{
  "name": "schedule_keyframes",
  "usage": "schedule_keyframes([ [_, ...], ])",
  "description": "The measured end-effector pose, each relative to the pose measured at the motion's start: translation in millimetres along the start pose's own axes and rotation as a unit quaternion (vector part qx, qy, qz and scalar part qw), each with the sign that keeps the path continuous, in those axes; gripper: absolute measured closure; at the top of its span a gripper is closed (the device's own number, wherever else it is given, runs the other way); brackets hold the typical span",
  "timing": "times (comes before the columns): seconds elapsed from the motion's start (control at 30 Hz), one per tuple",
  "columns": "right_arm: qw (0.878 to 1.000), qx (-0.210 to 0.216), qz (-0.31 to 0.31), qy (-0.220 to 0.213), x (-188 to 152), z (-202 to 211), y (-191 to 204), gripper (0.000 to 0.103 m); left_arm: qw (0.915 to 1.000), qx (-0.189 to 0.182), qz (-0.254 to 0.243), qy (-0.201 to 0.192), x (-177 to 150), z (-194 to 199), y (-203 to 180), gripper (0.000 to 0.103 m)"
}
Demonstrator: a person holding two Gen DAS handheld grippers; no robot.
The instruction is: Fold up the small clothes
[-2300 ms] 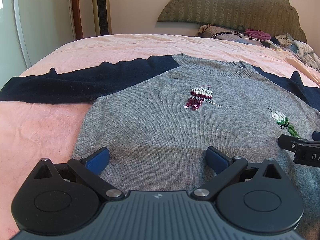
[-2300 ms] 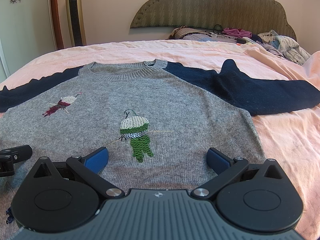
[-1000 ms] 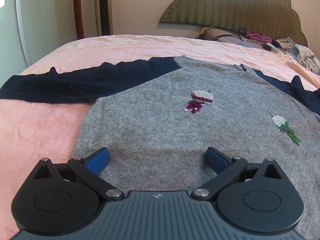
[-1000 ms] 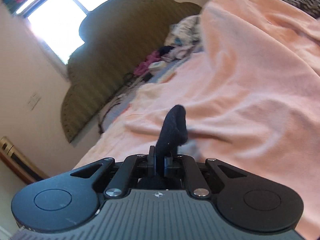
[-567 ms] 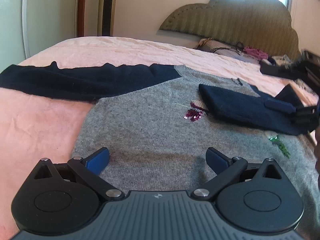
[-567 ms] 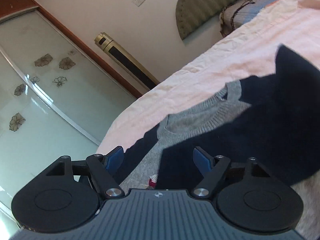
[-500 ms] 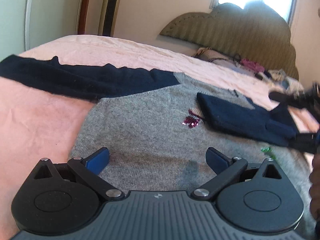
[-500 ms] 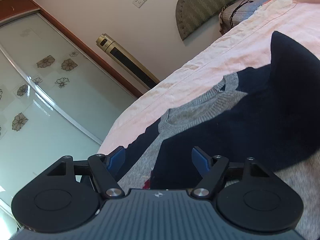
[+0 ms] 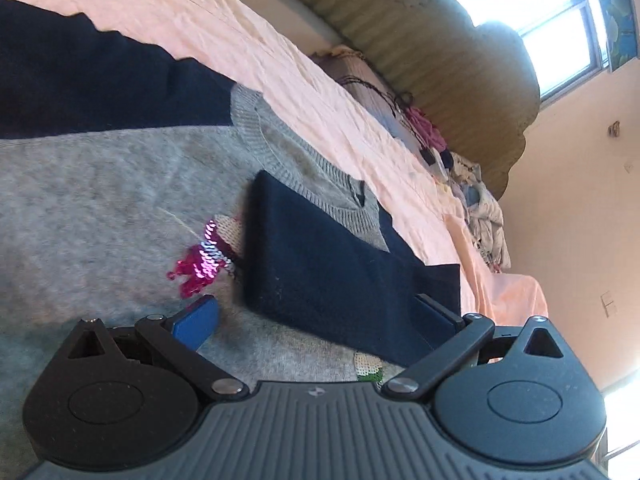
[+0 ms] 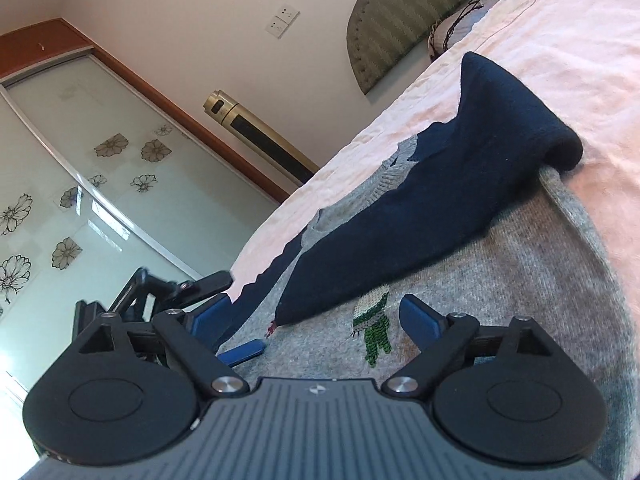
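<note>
Item, lower left of the right wrist view: left gripper (image 10: 224,320), black linkage with blue pads, tongs spread, nothing between them, poised beside the grey knit. Item, centre of both views: small grey sweater (image 9: 100,200) with navy sleeves, lying flat, front up, on the pink bedsheet (image 9: 280,60); ribbed neckline toward the headboard (image 9: 440,60); one magenta sequin figure (image 9: 200,260) and one green sequin figure (image 10: 374,328) on the chest. Item: folded navy sleeve (image 10: 440,200), laid across the chest from the right shoulder, its cuff end resting close to the magenta figure, its fold at the shoulder puffed up rather than pressed flat. Item, upper left of the left wrist view: unfolded navy sleeve (image 9: 80,80), stretched out over the sheet, not yet brought in. Item, lower centre of the right wrist view: right gripper (image 10: 316,320), tongs having just been opening, now wide, nothing between them, hovering over the chest near the green figure. Risks, as judged: the raised fold at the shoulder may spring back and slide the sleeve off; a pad dragging low could snag sequins or rumple the knit; taking the second sleeve too near its shoulder would pull the body askew.
</note>
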State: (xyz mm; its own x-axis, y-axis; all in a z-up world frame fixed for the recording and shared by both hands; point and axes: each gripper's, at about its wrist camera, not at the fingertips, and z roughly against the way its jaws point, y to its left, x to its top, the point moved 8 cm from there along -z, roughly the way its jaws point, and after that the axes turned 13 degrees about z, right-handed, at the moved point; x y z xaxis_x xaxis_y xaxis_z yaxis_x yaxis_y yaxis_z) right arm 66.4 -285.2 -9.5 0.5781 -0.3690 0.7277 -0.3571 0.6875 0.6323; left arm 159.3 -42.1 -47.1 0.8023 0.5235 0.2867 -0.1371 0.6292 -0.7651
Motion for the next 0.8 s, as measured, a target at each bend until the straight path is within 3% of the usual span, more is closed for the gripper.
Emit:
schedule_keyframes([
  [0.03,1.000,0.003,-0.001,-0.001,0.2,0.7,0.1,0.012,0.9996,0.010,-0.019,-0.017,0.4,-4.9,-5.3,0.002],
  [0.1,1.000,0.008,-0.005,-0.003,0.6,0.7,-0.6,0.011,0.9956,0.053,-0.072,-0.028,-2.4,-16.9,-14.5,0.059],
  [0.13,1.000,0.010,-0.005,-0.003,1.6,-1.5,-0.1,0.011,0.9917,0.087,-0.093,-0.022,-3.4,-24.6,-14.7,0.096],
  [0.23,1.000,0.013,-0.003,-0.002,1.2,-2.2,0.2,0.010,0.9885,0.096,-0.110,-0.039,-1.6,-18.8,-20.8,0.097],
  [0.4,1.000,0.013,-0.001,-0.001,1.1,-2.4,1.6,0.010,0.9769,0.101,-0.145,-0.121,16.2,37.6,-20.2,0.097],
  [0.53,1.000,0.012,0.007,0.003,0.5,-3.7,4.1,0.008,0.9715,0.159,-0.155,-0.083,8.0,31.7,22.2,0.097],
  [0.63,1.000,0.004,0.013,0.007,0.4,-4.2,5.7,0.008,0.9676,0.162,-0.167,-0.099,0.9,46.7,25.3,0.094],
  [0.73,0.999,-0.016,0.036,0.007,12.6,2.8,14.3,0.008,0.9576,0.170,-0.181,-0.146,0.6,77.0,13.2,0.083],
  [0.8,0.998,-0.017,0.062,-0.016,35.3,7.6,23.6,0.005,0.9459,0.160,-0.206,-0.192,2.9,90.1,-3.9,0.063],
])
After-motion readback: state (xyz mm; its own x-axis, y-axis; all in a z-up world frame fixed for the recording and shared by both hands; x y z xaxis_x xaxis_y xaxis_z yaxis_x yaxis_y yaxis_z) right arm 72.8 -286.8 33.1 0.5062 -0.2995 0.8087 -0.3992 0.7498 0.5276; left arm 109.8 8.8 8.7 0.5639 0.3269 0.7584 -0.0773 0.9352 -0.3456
